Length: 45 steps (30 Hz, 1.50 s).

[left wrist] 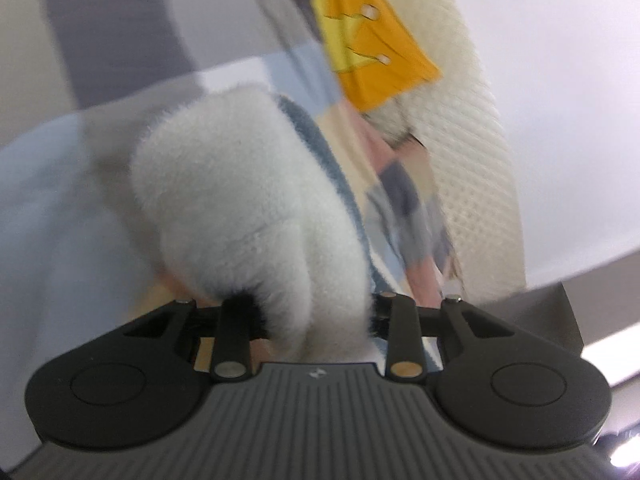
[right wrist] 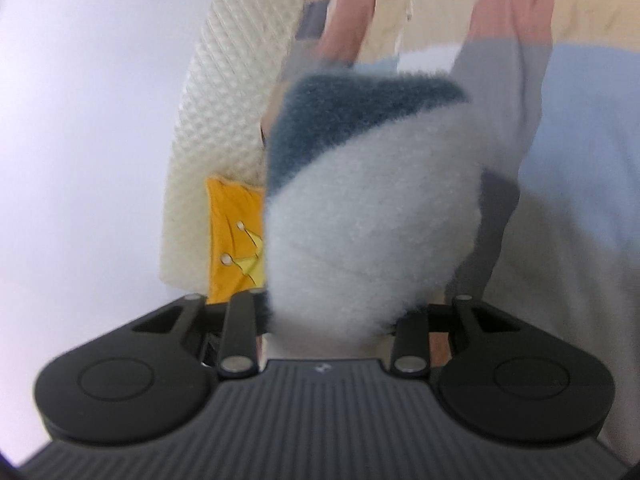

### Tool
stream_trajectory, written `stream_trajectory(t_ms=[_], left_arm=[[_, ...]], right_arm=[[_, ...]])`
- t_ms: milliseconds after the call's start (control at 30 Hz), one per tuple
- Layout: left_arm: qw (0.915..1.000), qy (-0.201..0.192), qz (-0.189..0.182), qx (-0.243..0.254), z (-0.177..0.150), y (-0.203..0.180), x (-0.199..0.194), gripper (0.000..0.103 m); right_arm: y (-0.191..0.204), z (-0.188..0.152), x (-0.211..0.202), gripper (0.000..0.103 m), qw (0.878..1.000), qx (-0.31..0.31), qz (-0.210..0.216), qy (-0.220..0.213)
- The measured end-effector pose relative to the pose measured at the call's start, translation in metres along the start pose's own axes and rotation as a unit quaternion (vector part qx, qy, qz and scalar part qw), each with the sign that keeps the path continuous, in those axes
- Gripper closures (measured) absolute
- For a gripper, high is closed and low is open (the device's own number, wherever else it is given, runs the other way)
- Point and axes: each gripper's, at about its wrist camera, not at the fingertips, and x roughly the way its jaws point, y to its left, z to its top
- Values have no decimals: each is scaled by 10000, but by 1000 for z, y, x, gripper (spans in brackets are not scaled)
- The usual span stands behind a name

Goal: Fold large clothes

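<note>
A fluffy white garment with a blue-grey part (left wrist: pixel 240 184) bulges up right in front of the left wrist camera. It comes out from between the jaws of my left gripper (left wrist: pixel 308 292), which is shut on a thick bunch of it; the fabric hides the fingers. In the right wrist view the same fluffy garment (right wrist: pixel 368 216), white with a dark blue band on top, fills the middle. My right gripper (right wrist: pixel 332 300) is shut on that bunch, its fingers also buried in the pile. Both bunches stand clear of the bed cover behind them.
Behind the garment lies a patchwork bed cover (left wrist: pixel 120 40) in grey, pale blue, pink and cream blocks. A yellow cushion with a crown print (left wrist: pixel 372 52) leans on a cream quilted headboard (left wrist: pixel 472 152). A white wall (right wrist: pixel 80 120) lies beyond.
</note>
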Motion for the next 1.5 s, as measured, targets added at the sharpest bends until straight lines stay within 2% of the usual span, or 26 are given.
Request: stream_trajectory(t_ms=[167, 267, 433, 667, 833, 900, 1033, 1167, 1267, 1333, 1500], left_arm=[[9987, 301, -100, 389, -25, -76, 31, 67], [9971, 518, -106, 550, -40, -119, 68, 67], [9939, 869, -113, 675, -63, -176, 146, 67], [9869, 1256, -170, 1002, -83, -248, 281, 67], [9839, 1338, -209, 1170, -85, -275, 379, 67], [9827, 1366, -287, 1219, -86, -279, 415, 67], [9762, 1410, -514, 1564, -87, -270, 461, 67], [9701, 1524, -467, 1832, -91, -244, 496, 67], [9664, 1623, -453, 1941, -98, -218, 505, 67], [9642, 1672, -604, 1970, -98, -203, 505, 67], [9578, 1738, -701, 2180, -104, -179, 486, 67]], right_arm=[[10, 54, -35, 65, 9995, 98, -54, -287], [15, 94, -46, 65, 9985, 74, -191, -502], [20, 163, -42, 65, 9962, 66, -379, -787], [24, 264, 9, 65, 9909, -89, -617, -1197], [15, 323, 60, 65, 9878, -256, -765, -1331], [5, 339, 80, 65, 9880, -369, -678, -1335], [-30, 363, 110, 65, 9887, -385, -421, -1385], [-73, 362, 129, 65, 9893, -335, -401, -1362], [-106, 353, 135, 65, 9908, -283, -508, -1218], [-122, 344, 132, 65, 9914, -253, -455, -1197], [-143, 319, 117, 65, 9911, -180, -345, -1274]])
